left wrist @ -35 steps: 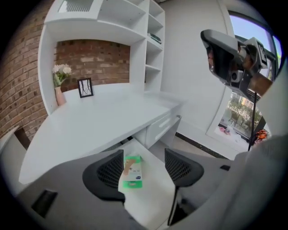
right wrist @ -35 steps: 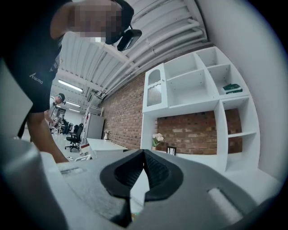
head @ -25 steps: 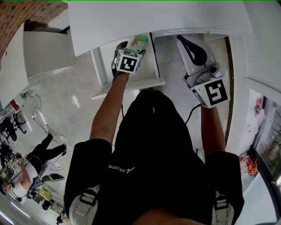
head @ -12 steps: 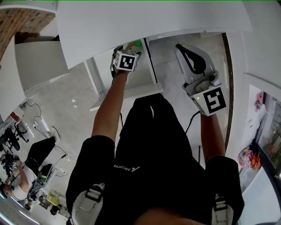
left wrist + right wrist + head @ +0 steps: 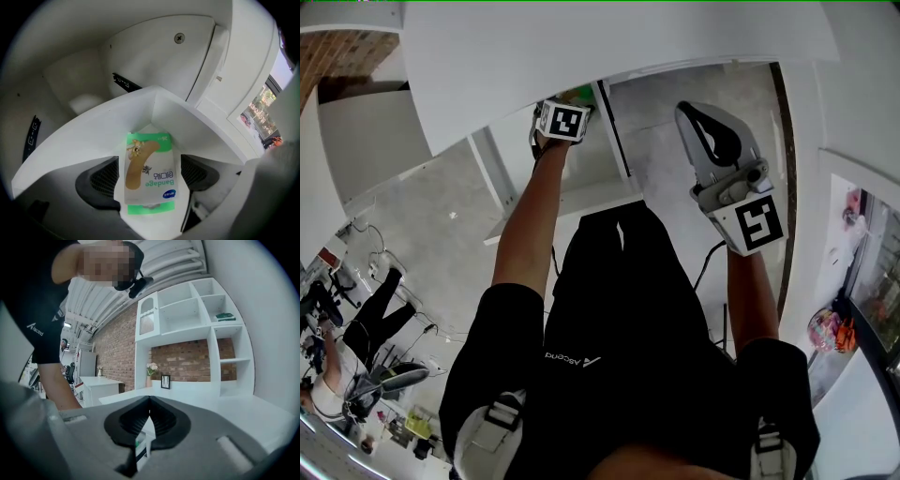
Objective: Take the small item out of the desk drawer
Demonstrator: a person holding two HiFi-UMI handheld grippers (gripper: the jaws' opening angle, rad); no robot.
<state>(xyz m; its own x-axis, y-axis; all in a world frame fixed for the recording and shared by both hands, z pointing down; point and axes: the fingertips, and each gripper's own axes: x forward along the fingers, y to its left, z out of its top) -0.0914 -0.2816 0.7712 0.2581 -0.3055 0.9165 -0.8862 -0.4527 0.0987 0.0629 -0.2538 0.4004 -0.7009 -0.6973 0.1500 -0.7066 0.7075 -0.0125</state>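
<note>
A small white and green bandage box sits between the two black pads of my left gripper, which close on its sides, over the corner of the open white drawer. In the head view the left gripper reaches over the drawer just under the desk edge, and a bit of the green box shows ahead of it. My right gripper hangs to the right of the drawer, its jaws together with nothing in them; in its own view the right gripper points away at the room.
The white desk top overhangs the drawer. Drawer rails show inside the cabinet. A white shelf unit stands against a brick wall. Another person sits at the lower left, among cables on the floor.
My left gripper, with the box at its tip, has shifted up and slightly left in the head view, closer under the desk edge. The right gripper has hardly moved.
</note>
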